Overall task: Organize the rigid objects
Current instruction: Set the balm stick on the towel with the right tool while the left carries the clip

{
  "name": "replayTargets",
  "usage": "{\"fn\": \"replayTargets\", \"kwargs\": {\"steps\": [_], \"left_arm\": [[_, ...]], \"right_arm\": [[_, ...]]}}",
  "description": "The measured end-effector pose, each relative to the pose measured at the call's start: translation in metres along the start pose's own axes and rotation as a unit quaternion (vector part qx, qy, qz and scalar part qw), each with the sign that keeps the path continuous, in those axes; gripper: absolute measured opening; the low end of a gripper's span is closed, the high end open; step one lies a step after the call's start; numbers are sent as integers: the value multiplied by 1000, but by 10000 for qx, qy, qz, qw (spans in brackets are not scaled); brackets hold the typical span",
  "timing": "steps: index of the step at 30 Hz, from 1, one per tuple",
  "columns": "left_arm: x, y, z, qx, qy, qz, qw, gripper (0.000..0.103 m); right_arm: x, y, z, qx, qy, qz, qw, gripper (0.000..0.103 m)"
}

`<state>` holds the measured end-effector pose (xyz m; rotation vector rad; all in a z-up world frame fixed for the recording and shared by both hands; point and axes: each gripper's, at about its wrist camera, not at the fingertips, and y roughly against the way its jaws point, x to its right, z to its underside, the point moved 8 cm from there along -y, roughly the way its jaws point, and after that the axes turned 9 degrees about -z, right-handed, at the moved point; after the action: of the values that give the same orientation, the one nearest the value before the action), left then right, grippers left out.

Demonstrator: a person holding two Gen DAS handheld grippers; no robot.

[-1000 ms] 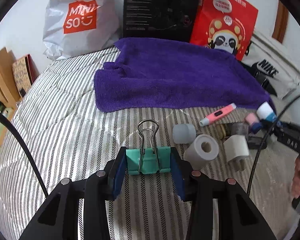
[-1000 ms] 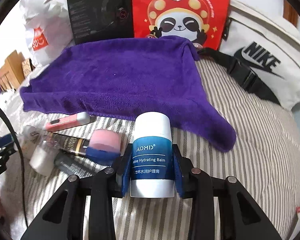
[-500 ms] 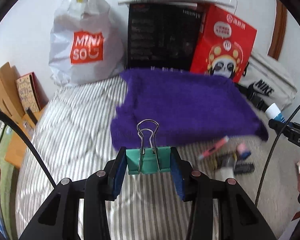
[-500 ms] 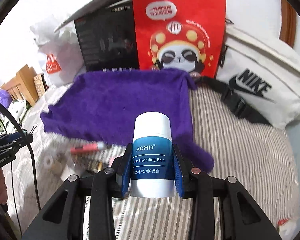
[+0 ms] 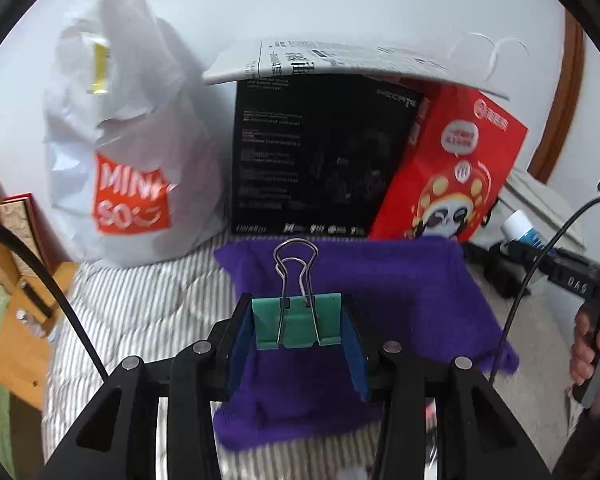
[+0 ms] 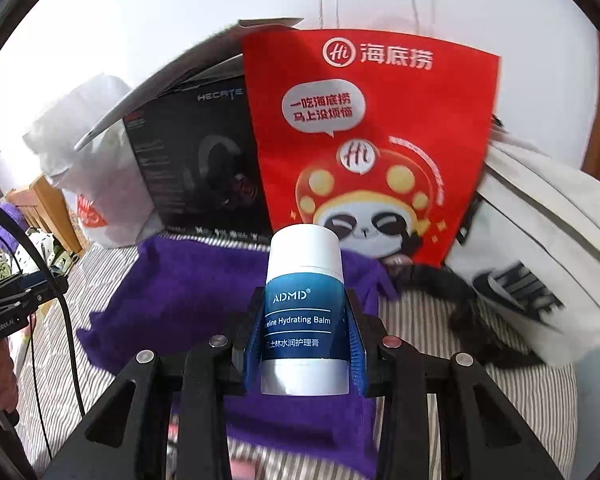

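Observation:
My left gripper (image 5: 298, 326) is shut on a green binder clip (image 5: 298, 320) with its wire handles pointing up, held above the purple towel (image 5: 400, 292). My right gripper (image 6: 305, 338) is shut on a white and blue ADMD hydrating balm stick (image 6: 304, 300), upright, also above the purple towel (image 6: 180, 292). The balm stick and the right gripper show at the right of the left wrist view (image 5: 524, 230). The left gripper shows at the left edge of the right wrist view (image 6: 16, 300). The other small items on the bed are hidden below the grippers.
Behind the towel stand a white Miniso bag (image 5: 128, 168), a black box (image 5: 320, 160) and a red panda bag (image 6: 372, 140). A white Nike bag (image 6: 548, 264) lies at the right. Wooden furniture (image 5: 16, 280) stands left of the striped bed (image 5: 140, 312).
Both grippers have risen and moved forward over the towel with their objects still held. The small items on the bed have dropped out of view.

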<state>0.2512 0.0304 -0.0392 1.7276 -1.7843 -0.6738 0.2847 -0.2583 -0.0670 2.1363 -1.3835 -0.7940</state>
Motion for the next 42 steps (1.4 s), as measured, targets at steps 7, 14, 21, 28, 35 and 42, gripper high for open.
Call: {"fn": "replayTargets", "kwargs": {"steps": [7, 14, 21, 28, 35, 42], "left_arm": [[5, -50, -23, -106, 95, 43, 9999, 40], [13, -87, -15, -350, 38, 92, 9993, 40], [19, -108, -7, -545, -121, 34, 9984, 40], [19, -114, -4, -601, -186, -19, 9980, 40], [17, -121, 2, -728, -215, -68, 9971, 40], [19, -128, 6, -817, -378, -217, 9957, 40]], "right_arm": [[16, -47, -9, -318, -111, -31, 9994, 36], [36, -86, 13, -624, -370, 11, 9974, 36], [41, -110, 27, -943, -258, 111, 9951, 36], [45, -126, 38, -1127, -290, 125, 9931, 36], [47, -141, 48, -1335, -264, 193, 9905, 36], [44, -144, 52, -1410, -128, 259, 9896, 36]]}}
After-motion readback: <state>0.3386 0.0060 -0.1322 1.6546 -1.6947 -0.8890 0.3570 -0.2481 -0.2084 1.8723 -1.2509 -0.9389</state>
